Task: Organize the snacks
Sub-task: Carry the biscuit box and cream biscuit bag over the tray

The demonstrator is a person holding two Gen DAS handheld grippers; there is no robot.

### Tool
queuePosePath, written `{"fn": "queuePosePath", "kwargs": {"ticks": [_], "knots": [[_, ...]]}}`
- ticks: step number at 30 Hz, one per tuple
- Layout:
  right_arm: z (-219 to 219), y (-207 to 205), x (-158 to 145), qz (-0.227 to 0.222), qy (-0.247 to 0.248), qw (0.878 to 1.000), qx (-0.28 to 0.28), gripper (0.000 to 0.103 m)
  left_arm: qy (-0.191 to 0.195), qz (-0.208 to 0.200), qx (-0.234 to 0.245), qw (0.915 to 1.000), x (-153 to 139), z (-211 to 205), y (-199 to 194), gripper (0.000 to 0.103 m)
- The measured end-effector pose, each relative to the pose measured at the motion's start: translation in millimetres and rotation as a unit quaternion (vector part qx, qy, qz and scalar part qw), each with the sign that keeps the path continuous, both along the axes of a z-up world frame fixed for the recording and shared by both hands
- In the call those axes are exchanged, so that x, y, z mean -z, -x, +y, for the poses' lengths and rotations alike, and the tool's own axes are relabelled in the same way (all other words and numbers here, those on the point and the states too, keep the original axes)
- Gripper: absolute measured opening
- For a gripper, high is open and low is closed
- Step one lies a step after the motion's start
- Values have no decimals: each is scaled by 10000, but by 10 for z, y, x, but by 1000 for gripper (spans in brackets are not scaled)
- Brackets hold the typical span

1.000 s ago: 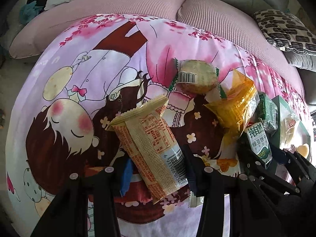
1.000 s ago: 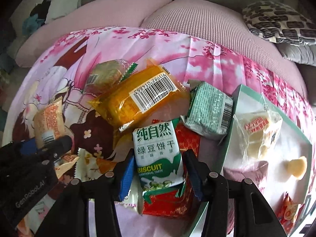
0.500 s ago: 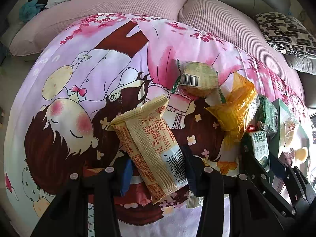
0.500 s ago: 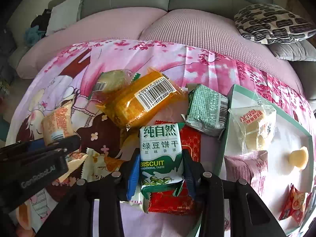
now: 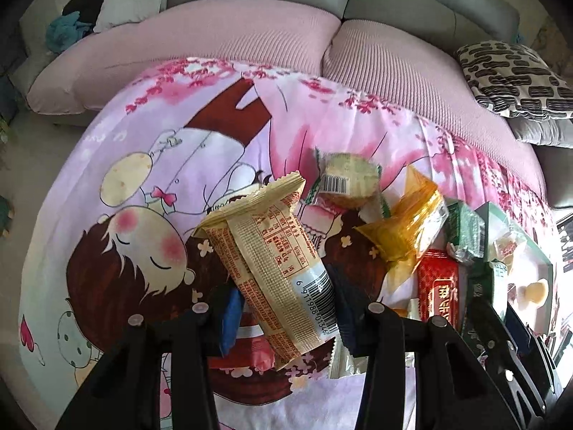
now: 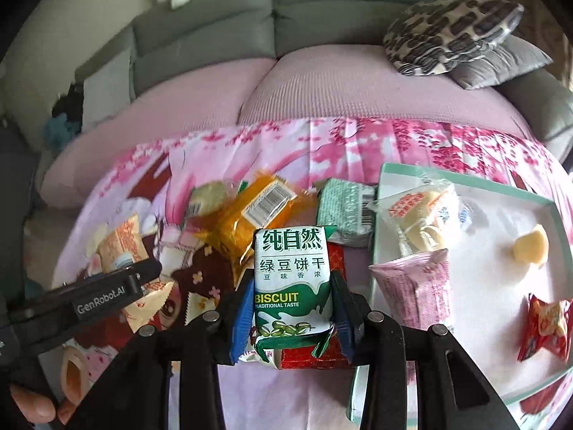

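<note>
My left gripper (image 5: 286, 308) is shut on a beige and orange snack packet (image 5: 272, 251), which hangs tilted above the cartoon-print cloth (image 5: 143, 179). In the right wrist view my right gripper (image 6: 292, 315) is shut on a green and white biscuit packet (image 6: 290, 268), held upright above a red packet (image 6: 335, 261). The white tray with a green rim (image 6: 465, 179) lies just right of it. The tray holds a clear pastry pack (image 6: 419, 222), a pink packet (image 6: 415, 294), a yellow sweet (image 6: 530, 247) and a red-orange packet (image 6: 544, 326).
Loose on the cloth lie an orange packet (image 6: 250, 222), a green packet (image 6: 340, 208) and a round cake in clear wrap (image 5: 351, 179). A pink and grey sofa (image 5: 250, 36) with a patterned pillow (image 5: 519, 79) runs behind. A person's fingers (image 6: 32, 405) show at lower left.
My right gripper has shut on the biscuit packet and lifted it off the pile, and its view has tipped up toward the sofa. My left gripper has risen a little with its packet.
</note>
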State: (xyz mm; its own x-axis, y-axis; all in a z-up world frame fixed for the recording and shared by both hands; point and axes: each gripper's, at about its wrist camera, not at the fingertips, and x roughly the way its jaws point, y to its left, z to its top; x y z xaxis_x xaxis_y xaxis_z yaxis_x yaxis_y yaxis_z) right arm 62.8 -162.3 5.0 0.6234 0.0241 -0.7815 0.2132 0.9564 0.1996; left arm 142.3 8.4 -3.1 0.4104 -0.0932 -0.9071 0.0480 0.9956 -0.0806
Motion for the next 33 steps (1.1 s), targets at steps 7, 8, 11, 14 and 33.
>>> {"fn": "queuePosePath", "kwargs": {"ticks": [7, 8, 11, 14, 33], "knots": [[-221, 128, -117, -284, -167, 9991, 256, 42, -47, -230, 146, 9996, -165, -141, 60, 46], [-263, 150, -132, -314, -173, 9989, 304, 42, -24, -250, 179, 9995, -184, -170, 67, 46], [-423, 219, -190, -385, -163, 9979, 497, 42, 33, -313, 287, 9991, -244, -259, 103, 47], [-608, 289, -224, -431, -190, 9963, 722, 42, 71, -380, 401, 9984, -304, -363, 147, 46], [-1834, 797, -166, -188, -81, 9704, 2405, 42, 153, -499, 2062, 9771, -447, -1661, 552, 47]]}}
